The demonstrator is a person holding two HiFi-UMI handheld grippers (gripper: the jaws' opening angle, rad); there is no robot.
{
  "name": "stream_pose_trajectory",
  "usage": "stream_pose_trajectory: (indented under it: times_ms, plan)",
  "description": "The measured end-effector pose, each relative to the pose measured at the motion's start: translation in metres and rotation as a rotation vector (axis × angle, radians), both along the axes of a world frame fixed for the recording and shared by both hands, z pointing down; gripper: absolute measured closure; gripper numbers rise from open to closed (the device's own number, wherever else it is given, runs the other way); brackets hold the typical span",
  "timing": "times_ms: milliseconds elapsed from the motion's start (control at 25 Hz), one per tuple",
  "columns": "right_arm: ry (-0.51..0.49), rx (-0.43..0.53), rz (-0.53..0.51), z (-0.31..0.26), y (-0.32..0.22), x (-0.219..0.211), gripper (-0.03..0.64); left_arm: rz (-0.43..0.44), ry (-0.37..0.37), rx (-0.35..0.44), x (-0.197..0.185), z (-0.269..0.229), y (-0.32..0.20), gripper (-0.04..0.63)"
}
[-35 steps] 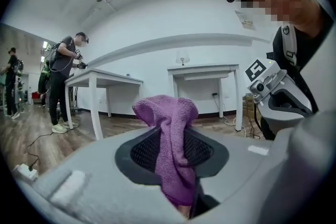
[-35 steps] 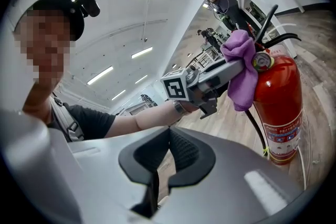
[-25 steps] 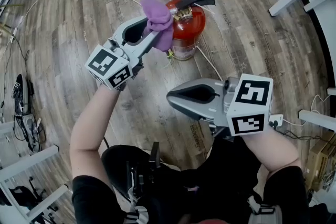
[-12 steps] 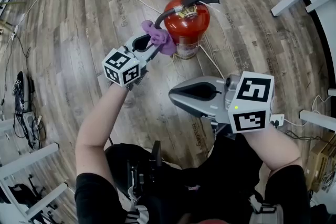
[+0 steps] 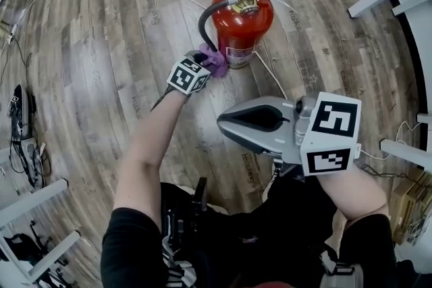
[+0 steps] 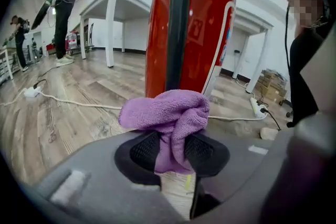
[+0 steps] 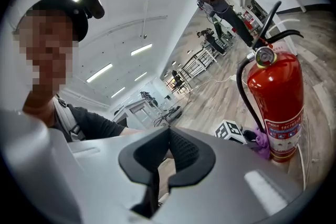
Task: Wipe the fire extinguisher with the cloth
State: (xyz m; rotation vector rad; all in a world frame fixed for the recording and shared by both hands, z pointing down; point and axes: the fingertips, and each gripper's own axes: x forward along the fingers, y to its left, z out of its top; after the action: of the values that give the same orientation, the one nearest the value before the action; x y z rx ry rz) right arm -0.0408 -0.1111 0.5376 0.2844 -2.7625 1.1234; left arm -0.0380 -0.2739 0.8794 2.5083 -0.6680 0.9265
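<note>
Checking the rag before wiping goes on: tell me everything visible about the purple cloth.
The purple cloth looks like soft, fluffy microfibre, bunched into a folded wad. The left tool pinches its lower part, its jaws having just been closing, and the bulk bulges beyond them. It sits low beside the fire extinguisher; contact is unclear.

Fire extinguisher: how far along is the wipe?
Done: the cloth is gripped in the left gripper, whose jaws have just been closing on it. In hand: the cloth is at the fire extinguisher's lower body, beside the hose. Left: likely the rest of the cylinder; no frame shows which parts are wiped. The right gripper is shut, empty.
</note>
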Motion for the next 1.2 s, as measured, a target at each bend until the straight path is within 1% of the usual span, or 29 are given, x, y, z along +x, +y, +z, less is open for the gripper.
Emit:
stream_pose_trajectory:
  times_ms: [80,160,360,440,480,600,720,800,960,1040,1080,1160,1200]
  plan:
    - [0.001,-0.004,0.005,0.001,-0.001,0.002,0.619,-0.046,0.022,-0.03,0.0,0.011,0.001,0.472]
    - [0.002,-0.008,0.012,0.002,-0.003,0.005,0.618,-0.07,0.052,-0.049,-0.001,0.012,0.002,0.472]
    - [-0.011,-0.01,0.008,0.001,-0.007,0.004,0.618,-0.026,0.034,-0.065,-0.001,0.009,0.003,0.476]
    - [-0.015,-0.01,0.003,0.001,-0.008,0.003,0.619,-0.021,0.048,-0.065,-0.001,0.001,0.002,0.478]
    - [-0.016,-0.013,0.002,0.001,-0.008,0.003,0.62,-0.021,0.066,-0.062,-0.002,-0.006,0.002,0.48]
    - [-0.023,-0.018,0.003,0.002,-0.01,0.003,0.618,-0.006,0.141,-0.025,-0.003,-0.044,-0.002,0.48]
    - [-0.025,-0.021,0.001,0.003,-0.013,0.002,0.619,0.043,0.196,0.054,-0.005,-0.1,-0.01,0.48]
    - [-0.025,-0.023,0.001,0.005,-0.014,0.001,0.619,0.061,0.232,0.106,-0.008,-0.14,-0.014,0.477]
    - [-0.027,-0.027,-0.001,0.005,-0.015,-0.002,0.618,0.057,0.341,0.206,-0.014,-0.221,-0.019,0.476]
    - [-0.025,-0.029,-0.003,0.006,-0.015,-0.003,0.62,0.064,0.416,0.266,-0.012,-0.263,-0.021,0.477]
    - [-0.023,-0.03,-0.004,0.007,-0.016,-0.004,0.618,0.061,0.471,0.287,-0.011,-0.286,-0.022,0.481]
    - [-0.018,-0.032,-0.005,0.008,-0.016,-0.007,0.619,0.039,0.611,0.313,-0.008,-0.333,-0.025,0.509]
    - [-0.015,-0.033,-0.005,0.009,-0.017,-0.007,0.62,0.032,0.67,0.332,-0.009,-0.356,-0.026,0.509]
